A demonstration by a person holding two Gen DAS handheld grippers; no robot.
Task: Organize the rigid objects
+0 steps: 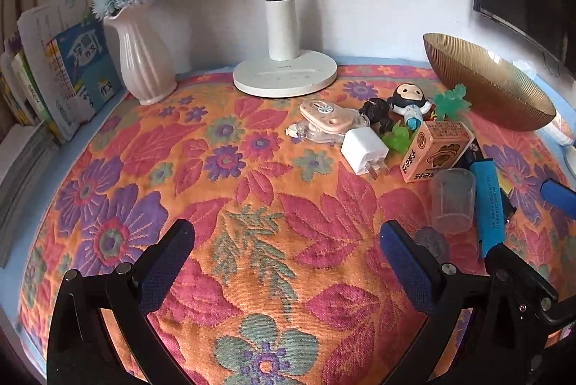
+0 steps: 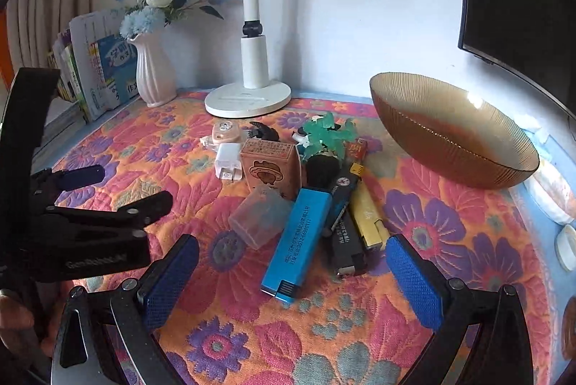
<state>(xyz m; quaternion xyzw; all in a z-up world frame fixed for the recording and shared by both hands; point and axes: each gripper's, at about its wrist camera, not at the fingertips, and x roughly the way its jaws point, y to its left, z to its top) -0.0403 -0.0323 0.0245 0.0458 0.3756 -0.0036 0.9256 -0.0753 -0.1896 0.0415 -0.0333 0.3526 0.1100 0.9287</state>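
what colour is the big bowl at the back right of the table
Translucent amber-brown with fine ribbing; the bowl shows best in the right wrist view.

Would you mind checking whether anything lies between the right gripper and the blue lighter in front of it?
Nothing visible does. The right gripper is open, and the blue lighter lies just ahead between its fingers over bare cloth. A clear plastic cup touches the lighter's left side and a black lighter lies close on its right.

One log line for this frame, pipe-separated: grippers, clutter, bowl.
left gripper open, empty | right gripper open, empty, nearest blue lighter | clutter pile unsorted on cloth | amber bowl holds nothing visible
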